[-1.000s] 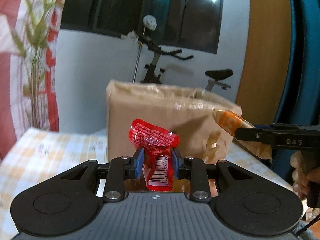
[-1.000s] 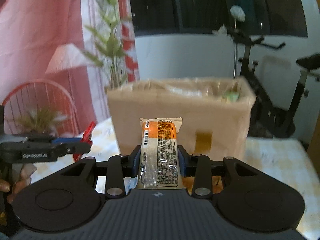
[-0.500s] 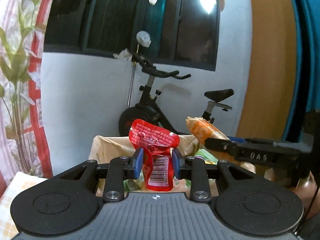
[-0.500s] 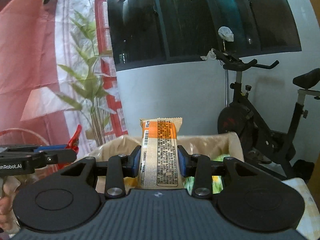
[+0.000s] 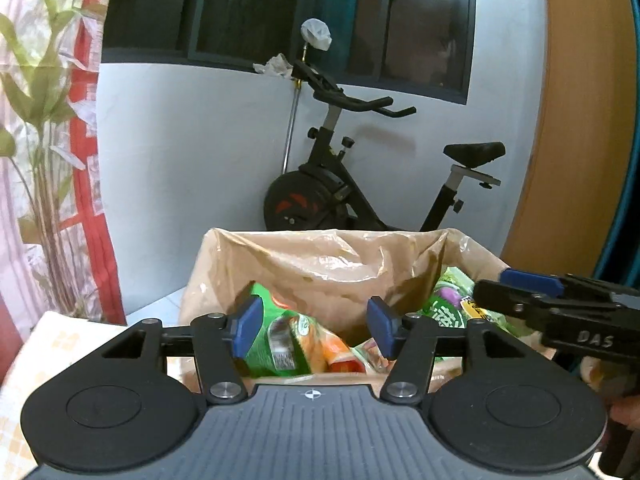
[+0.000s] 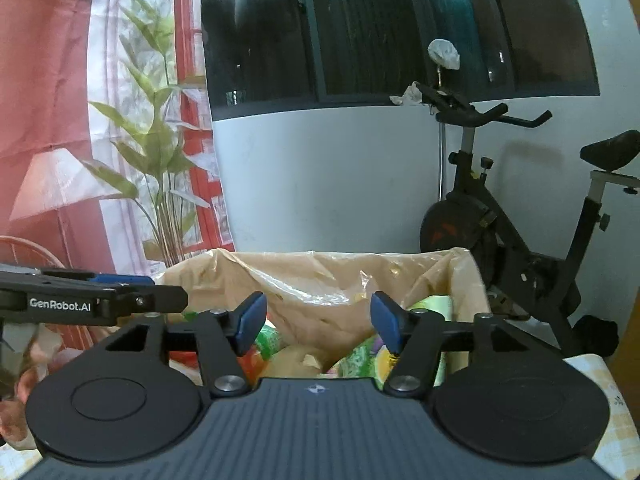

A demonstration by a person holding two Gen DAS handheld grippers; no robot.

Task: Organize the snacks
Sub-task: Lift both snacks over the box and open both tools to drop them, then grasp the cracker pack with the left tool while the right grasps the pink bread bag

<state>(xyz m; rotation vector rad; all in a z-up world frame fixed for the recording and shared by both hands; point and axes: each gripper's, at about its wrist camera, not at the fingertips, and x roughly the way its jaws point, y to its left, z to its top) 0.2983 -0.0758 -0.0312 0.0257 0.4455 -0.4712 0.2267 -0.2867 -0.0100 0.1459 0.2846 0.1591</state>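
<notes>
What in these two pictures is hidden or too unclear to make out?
- Box floor, both views: covered by piled snack packets and the gripper bodies.
- Packet labels, left view: blurred, print unreadable.
- Left gripper and right gripper, jaws opening, nothing between them: each one's body blocks the near box wall.
- The person: only part of a hand shows at the edge, right view.
- Tablecloth: mostly cut off.
</notes>
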